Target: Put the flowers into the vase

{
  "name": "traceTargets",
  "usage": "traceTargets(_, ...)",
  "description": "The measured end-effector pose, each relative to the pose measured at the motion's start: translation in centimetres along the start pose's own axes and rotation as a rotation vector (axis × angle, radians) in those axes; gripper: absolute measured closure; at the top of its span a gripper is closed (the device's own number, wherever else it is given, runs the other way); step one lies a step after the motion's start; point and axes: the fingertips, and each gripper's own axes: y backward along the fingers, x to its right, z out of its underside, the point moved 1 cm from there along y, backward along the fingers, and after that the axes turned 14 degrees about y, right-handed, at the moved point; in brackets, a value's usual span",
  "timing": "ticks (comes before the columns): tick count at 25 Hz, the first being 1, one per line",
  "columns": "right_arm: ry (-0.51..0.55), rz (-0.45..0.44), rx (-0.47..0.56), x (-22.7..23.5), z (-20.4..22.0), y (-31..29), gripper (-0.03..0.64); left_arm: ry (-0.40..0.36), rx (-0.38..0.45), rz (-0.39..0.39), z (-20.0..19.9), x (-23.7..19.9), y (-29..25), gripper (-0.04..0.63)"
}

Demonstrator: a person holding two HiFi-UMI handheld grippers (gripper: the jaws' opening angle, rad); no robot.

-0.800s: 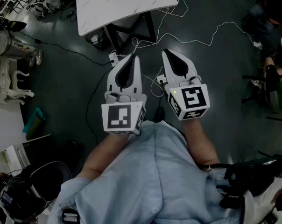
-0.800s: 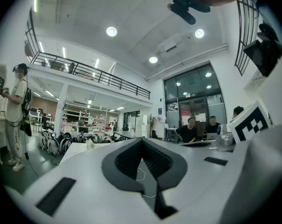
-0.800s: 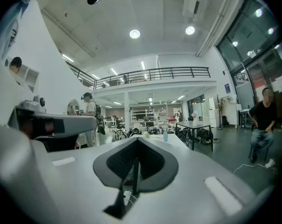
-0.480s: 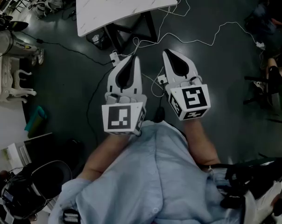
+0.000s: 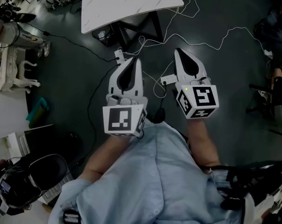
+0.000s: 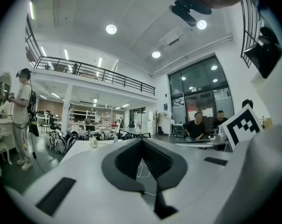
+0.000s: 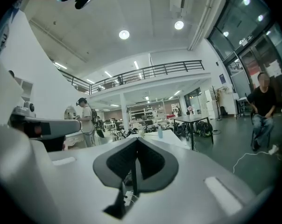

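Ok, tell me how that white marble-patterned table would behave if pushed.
The white marble-patterned table probably stays stiff: its top looks like a flat slab. It overhangs a dark narrow base, so an edge push might rock it.

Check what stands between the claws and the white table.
Nothing solid. The left claw and right claw are shut and empty; only dark floor with trailing white cables separates them from the white table.

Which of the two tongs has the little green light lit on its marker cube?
The right tongs: a green dot glows on its marker cube; the left tongs show no such light.
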Motion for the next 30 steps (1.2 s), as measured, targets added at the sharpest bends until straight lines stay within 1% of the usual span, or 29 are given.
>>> traceTargets(5,-0.013,0.011,-0.003,1.8,0.6,-1.1,0.615,-0.004,-0.006,-0.011,0.3,-0.3,-1.4,0.591)
traceTargets(9,-0.005,-0.014,-0.014,2.2,1.3,-2.9,0.615,0.014,-0.012,-0.025,0.8,-1.1,-3.2,0.591)
traceTargets(12,0.005,-0.035,-0.022,2.1,1.5,-5.2,0.615,0.025,-0.008,-0.032,0.9,-2.6,-5.0,0.591)
traceTargets(15,0.016,-0.049,-0.031,1.9,1.6,-8.7,0.615,0.037,-0.005,-0.034,0.7,-5.1,-7.5,0.591)
traceTargets(19,0.024,-0.063,-0.038,1.5,1.1,-14.5,0.615,0.044,0.007,-0.031,-0.6,-9.0,-11.4,0.591)
traceTargets(27,0.057,-0.103,-0.013,-0.2,-1.8,-26.5,0.615,0.034,0.038,-0.022,-5.0,-17.0,-18.6,0.591)
traceTargets(30,0.074,-0.104,0.002,-0.7,-3.0,-29.7,0.615,0.032,0.052,-0.027,-6.6,-19.7,-20.4,0.591)
